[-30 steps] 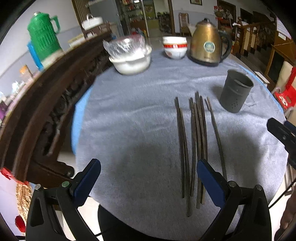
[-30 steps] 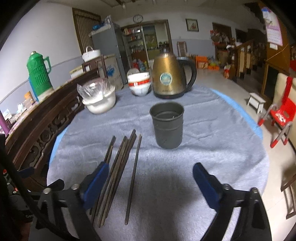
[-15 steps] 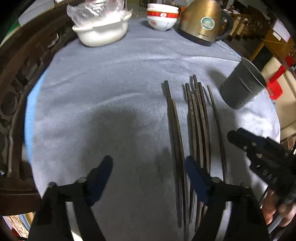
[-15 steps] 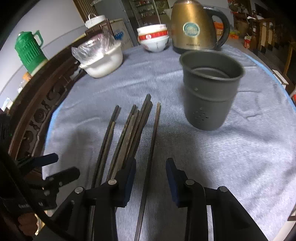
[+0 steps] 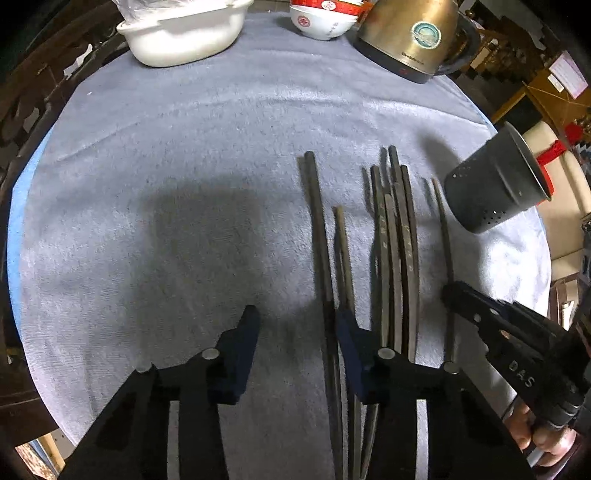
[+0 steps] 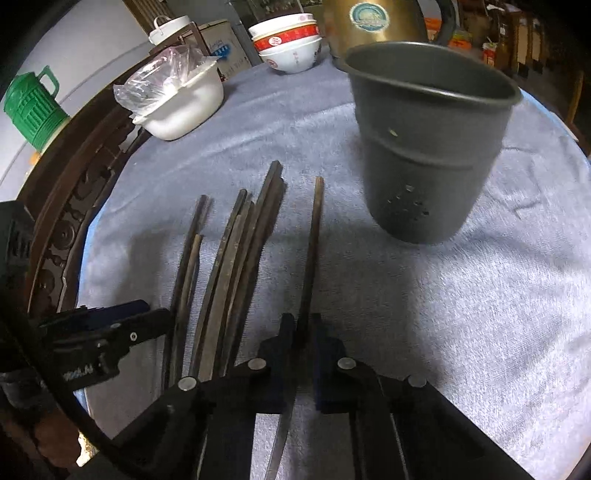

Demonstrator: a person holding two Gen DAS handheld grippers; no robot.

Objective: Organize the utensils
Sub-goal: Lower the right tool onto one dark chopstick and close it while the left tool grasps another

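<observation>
Several dark chopsticks [image 5: 391,236] lie side by side on the grey cloth [image 5: 166,147]. My left gripper [image 5: 295,325] hangs low over their near ends with its jaws closing. The leftmost chopstick [image 5: 317,236] runs between the fingers, close to the right pad [image 5: 347,336], and the left pad stands apart from it. My right gripper [image 6: 303,328] is shut on the single rightmost chopstick [image 6: 312,251], which lies on the cloth. A dark grey perforated holder cup [image 6: 428,147] stands upright and empty just beyond, to the right.
At the back stand a white bowl with plastic wrap [image 5: 181,33], stacked red-and-white bowls [image 5: 321,18] and a gold kettle [image 5: 410,33]. A carved dark wood rail [image 6: 74,177] curves along the left edge, with a green thermos [image 6: 31,107] behind it.
Both grippers came down and tipped toward the chopsticks' near ends. The left jaws narrowed around the leftmost chopstick. The right jaws went from wide to shut on the rightmost chopstick.
</observation>
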